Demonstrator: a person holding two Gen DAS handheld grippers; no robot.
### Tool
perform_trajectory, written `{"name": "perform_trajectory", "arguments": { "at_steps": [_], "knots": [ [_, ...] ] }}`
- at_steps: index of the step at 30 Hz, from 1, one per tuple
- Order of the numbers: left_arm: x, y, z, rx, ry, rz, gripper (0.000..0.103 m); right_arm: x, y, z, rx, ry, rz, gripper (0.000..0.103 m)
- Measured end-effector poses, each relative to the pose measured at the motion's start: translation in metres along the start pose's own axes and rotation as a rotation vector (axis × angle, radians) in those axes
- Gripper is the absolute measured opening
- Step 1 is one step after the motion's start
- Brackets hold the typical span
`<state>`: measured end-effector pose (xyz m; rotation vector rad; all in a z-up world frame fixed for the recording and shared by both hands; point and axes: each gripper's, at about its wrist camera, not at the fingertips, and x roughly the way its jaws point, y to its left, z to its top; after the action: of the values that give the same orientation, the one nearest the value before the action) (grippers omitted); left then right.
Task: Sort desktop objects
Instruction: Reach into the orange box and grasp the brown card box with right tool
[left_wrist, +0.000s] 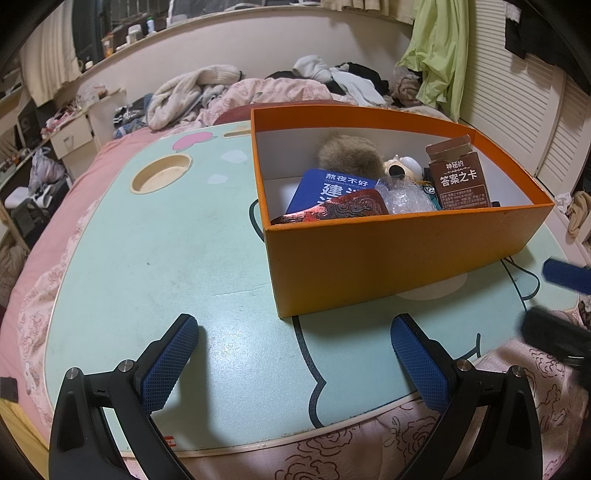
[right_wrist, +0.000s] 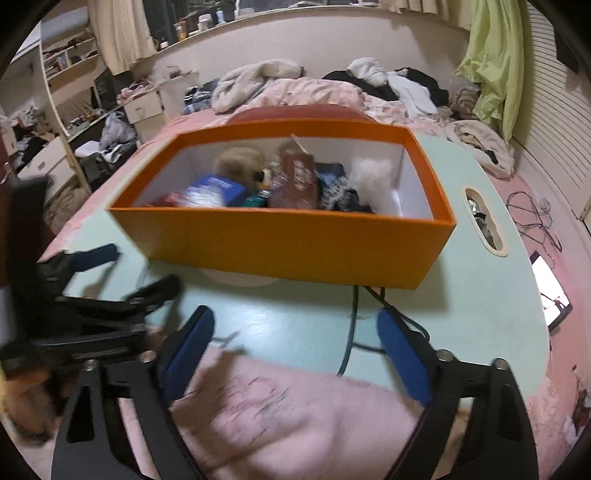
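Blue ribbed pads of the left gripper (left_wrist: 295, 365) stand wide apart with nothing between them, hovering over the near part of the mint-green lap table (left_wrist: 155, 258). Likewise the right gripper (right_wrist: 295, 354) is spread and empty; only the table edge and the pink floral quilt (right_wrist: 295, 417) show between its pads. Beyond both pairs of fingers sits the orange box (left_wrist: 388, 258), resting on the table. It already holds the sorted objects: a blue book (left_wrist: 325, 188), a red embossed case (left_wrist: 340, 210), a bubble-wrap bundle (left_wrist: 406, 195), a brown card box (left_wrist: 460, 177) standing upright, and a furry brown toy (left_wrist: 347, 153) at the back. Judged from the bare tabletop, collection appears essentially complete, which would explain why both grippers idle outside the box.
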<state>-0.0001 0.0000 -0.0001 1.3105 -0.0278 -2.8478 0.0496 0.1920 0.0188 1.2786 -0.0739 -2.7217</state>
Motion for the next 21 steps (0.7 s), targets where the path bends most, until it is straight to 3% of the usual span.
{"name": "perform_trajectory", "arguments": {
  "at_steps": [2, 6, 8, 9, 11, 15, 17, 19, 21],
  "knots": [
    [0.0, 0.0, 0.0, 0.0, -0.001, 0.0, 0.103, -0.017, 0.015, 0.017, -0.044, -0.03, 0.074, 0.081],
    [0.0, 0.0, 0.0, 0.0, -0.001, -0.001, 0.103, -0.029, 0.032, 0.062, -0.126, -0.146, 0.012, 0.078],
    [0.0, 0.0, 0.0, 0.0, -0.001, 0.0, 0.103, -0.014, 0.023, 0.083, -0.079, -0.117, -0.051, 0.06],
    [0.0, 0.0, 0.0, 0.0, 0.0, -0.001, 0.103, 0.003, 0.009, 0.094, -0.007, -0.054, -0.067, 0.053],
    [0.0, 0.0, 0.0, 0.0, -0.001, -0.001, 0.103, 0.023, -0.005, 0.102, 0.051, 0.011, 0.002, 0.05],
    [0.0, 0.0, 0.0, 0.0, -0.001, -0.001, 0.103, 0.048, -0.003, 0.098, 0.024, 0.088, 0.003, 0.049],
    [0.0, 0.0, 0.0, 0.0, -0.001, -0.001, 0.103, 0.062, 0.002, 0.097, 0.025, 0.143, 0.085, 0.029],
    [0.0, 0.0, 0.0, 0.0, -0.002, -0.001, 0.103, 0.06, 0.004, 0.095, 0.012, 0.131, 0.085, 0.019],
    [0.0, 0.0, 0.0, 0.0, -0.002, -0.001, 0.103, 0.047, 0.007, 0.094, 0.014, 0.072, 0.102, 0.019]
  ]
}}
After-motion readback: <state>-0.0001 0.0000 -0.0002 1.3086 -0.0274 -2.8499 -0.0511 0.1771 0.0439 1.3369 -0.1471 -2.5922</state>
